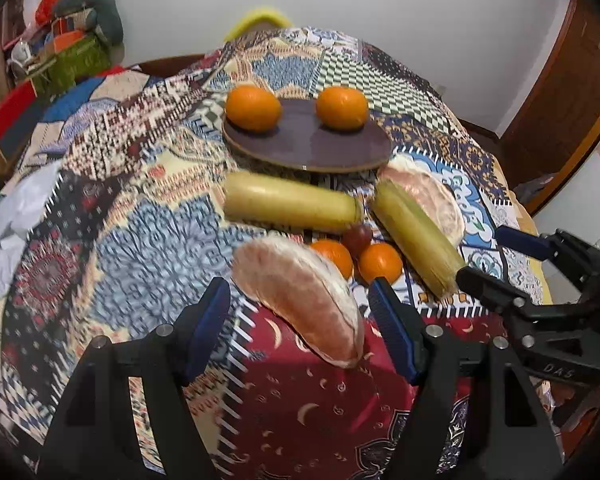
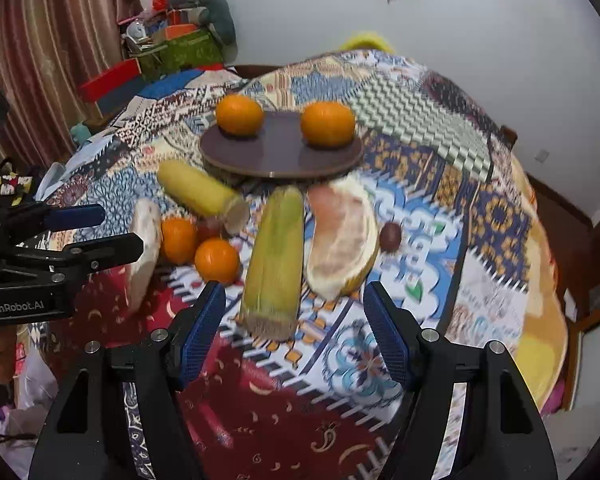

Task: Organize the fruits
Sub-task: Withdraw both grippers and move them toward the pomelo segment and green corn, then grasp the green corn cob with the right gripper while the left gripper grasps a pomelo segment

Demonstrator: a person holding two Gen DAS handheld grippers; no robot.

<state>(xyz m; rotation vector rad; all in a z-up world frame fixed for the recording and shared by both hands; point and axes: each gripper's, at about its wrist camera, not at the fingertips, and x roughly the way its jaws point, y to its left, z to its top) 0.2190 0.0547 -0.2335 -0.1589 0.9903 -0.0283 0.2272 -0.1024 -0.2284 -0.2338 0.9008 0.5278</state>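
The left gripper (image 1: 302, 328) hangs with jaws spread wide, empty, around the near end of a pomelo wedge (image 1: 300, 296) whose long axis runs from near-right to far-left on the patchwork counter (image 1: 148, 248). The right gripper (image 2: 294, 330) is likewise released over the cut end of a corn cob (image 2: 276, 264) that points away toward the round board (image 2: 280, 152), which carries two oranges (image 2: 240, 115).
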